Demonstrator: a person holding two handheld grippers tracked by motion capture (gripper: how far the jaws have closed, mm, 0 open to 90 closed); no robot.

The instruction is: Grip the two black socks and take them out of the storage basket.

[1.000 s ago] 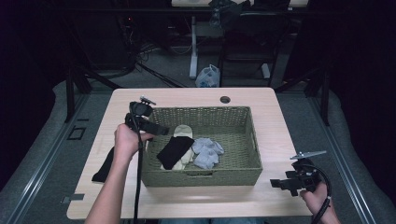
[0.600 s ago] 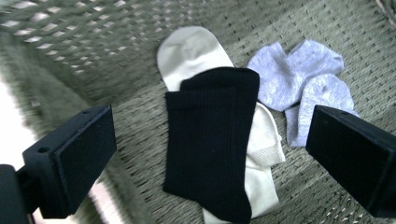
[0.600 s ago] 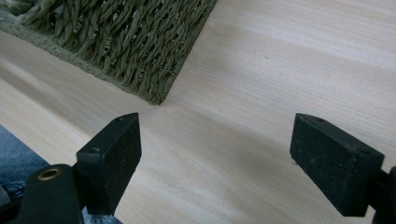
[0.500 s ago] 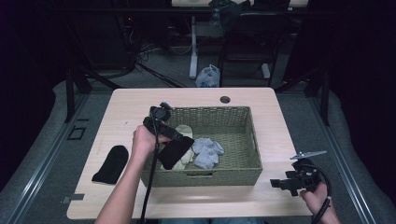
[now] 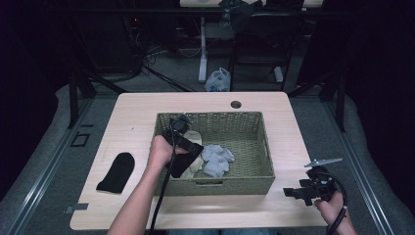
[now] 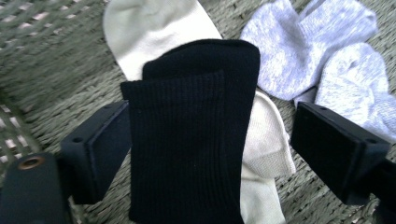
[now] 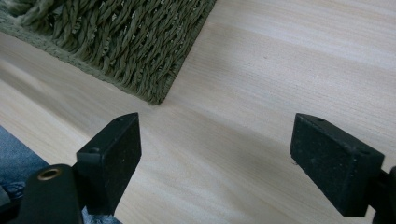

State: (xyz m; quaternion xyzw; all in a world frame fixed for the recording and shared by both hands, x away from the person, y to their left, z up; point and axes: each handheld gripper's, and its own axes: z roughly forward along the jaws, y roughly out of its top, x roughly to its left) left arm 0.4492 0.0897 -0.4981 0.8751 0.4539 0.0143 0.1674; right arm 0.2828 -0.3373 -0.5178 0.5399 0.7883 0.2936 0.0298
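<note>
- Black ribbed cotton is the centre of the high view: a black sock (image 5: 185,161) lies inside the woven basket (image 5: 259,142), on a cream sock (image 5: 195,139) and beside grey socks (image 5: 218,159). The left gripper (image 5: 188,149) is down in the basket over it. A second black sock (image 5: 117,171) lies on the wooden table (image 5: 132,122), left of the basket. The right gripper (image 5: 298,192) hovers off the basket's near right corner.
- Left gripper view: the folded black sock (image 6: 191,140) sits between the two pads. The jaws have just been closing but stand fairly wide; the left pad is at the sock's edge, the right pad well clear, over the cream sock (image 6: 266,135). Nothing is gripped yet.
- Risk, as I judge it: closing from here could pinch the cream sock too and lift both, or catch only the fold's top layer, so the sock unfolds and slips.
- Right gripper view: the jaws stand wide apart and empty above bare table (image 7: 261,70), with the basket's corner (image 7: 140,51) ahead.
</note>
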